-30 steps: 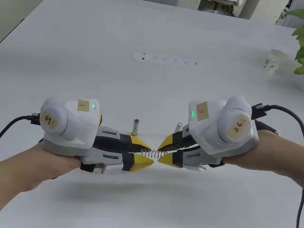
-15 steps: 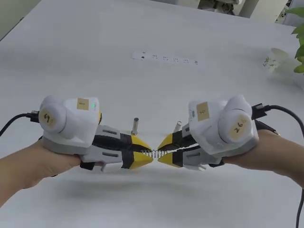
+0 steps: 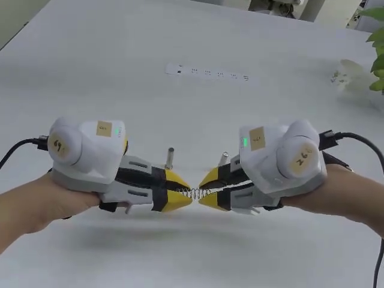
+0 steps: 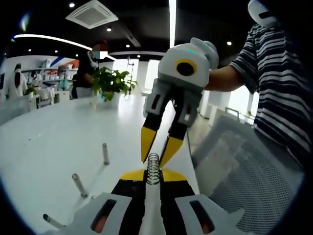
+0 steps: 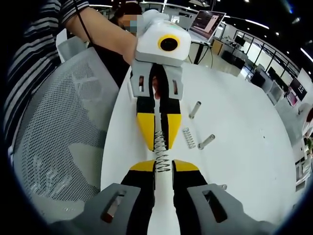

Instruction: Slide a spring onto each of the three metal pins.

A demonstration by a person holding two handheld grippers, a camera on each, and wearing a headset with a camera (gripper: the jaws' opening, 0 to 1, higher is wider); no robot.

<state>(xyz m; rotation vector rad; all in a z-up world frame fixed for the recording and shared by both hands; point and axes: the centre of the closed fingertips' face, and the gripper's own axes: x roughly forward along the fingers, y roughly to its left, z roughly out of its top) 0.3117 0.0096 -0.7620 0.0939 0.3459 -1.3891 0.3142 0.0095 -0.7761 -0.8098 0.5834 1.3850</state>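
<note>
A small steel spring (image 3: 195, 193) is held level above the table between my two grippers, which face each other tip to tip. My left gripper (image 3: 182, 193) is shut on one end of the spring (image 4: 153, 169). My right gripper (image 3: 207, 191) is shut on the other end (image 5: 161, 155). Two upright metal pins (image 3: 170, 157) (image 3: 224, 158) stand just behind the jaws. In the left gripper view, three pins (image 4: 104, 153) (image 4: 78, 184) (image 4: 51, 221) stand in a row at the left. A second spring (image 5: 189, 137) lies loose on the table between two pins (image 5: 195, 109) (image 5: 206, 141).
A white power strip (image 3: 207, 74) lies at the far middle of the white table (image 3: 108, 72). A paper cup (image 3: 349, 73) and a green plant (image 3: 377, 60) stand at the far right. A grey mesh chair (image 5: 63, 127) is at the table's near edge.
The two grippers have edged slightly closer together, so less of the spring shows between the jaws. Both keep their hold.
</note>
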